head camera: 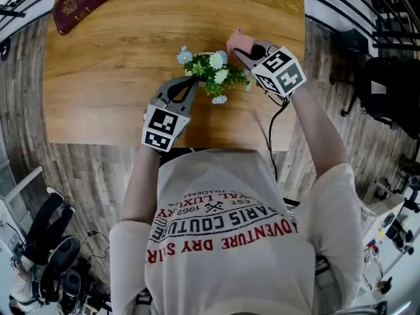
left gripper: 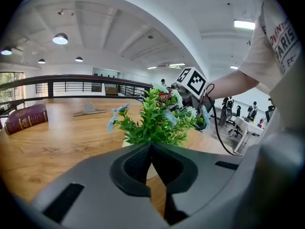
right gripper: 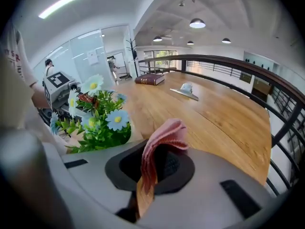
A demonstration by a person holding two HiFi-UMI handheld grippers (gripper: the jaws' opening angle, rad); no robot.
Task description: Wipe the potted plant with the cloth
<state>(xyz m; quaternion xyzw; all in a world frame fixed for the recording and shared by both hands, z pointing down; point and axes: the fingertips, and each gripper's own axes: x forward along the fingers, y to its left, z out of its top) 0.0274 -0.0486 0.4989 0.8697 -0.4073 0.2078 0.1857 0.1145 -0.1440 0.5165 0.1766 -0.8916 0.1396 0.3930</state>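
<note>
Head view, with both gripper views. We see the plant [head camera: 213, 74], green leaves with pale blue and white flowers, standing upright on the wooden worktop [head camera: 118, 71], near its front edge and roughly midway along it.

The left tool [head camera: 190, 84] lies at the plant's left. Its jaws are together with nothing between them, and their tips sit just beside the foliage. We cannot tell whether they touch it.

The right tool [head camera: 239, 50] is at the plant's far right side. Its jaws are clamped on the pink cloth [right gripper: 164, 137], and a folded hump of it rises above them. In the right gripper view the cloth is close to the flowers, but we see no contact.

A dark red book [head camera: 80, 2] lies at the far left corner of the worktop, well apart from the plant. A small grey object [right gripper: 186, 90] also rests on the far part of the worktop. We cannot make out what it is.
</note>
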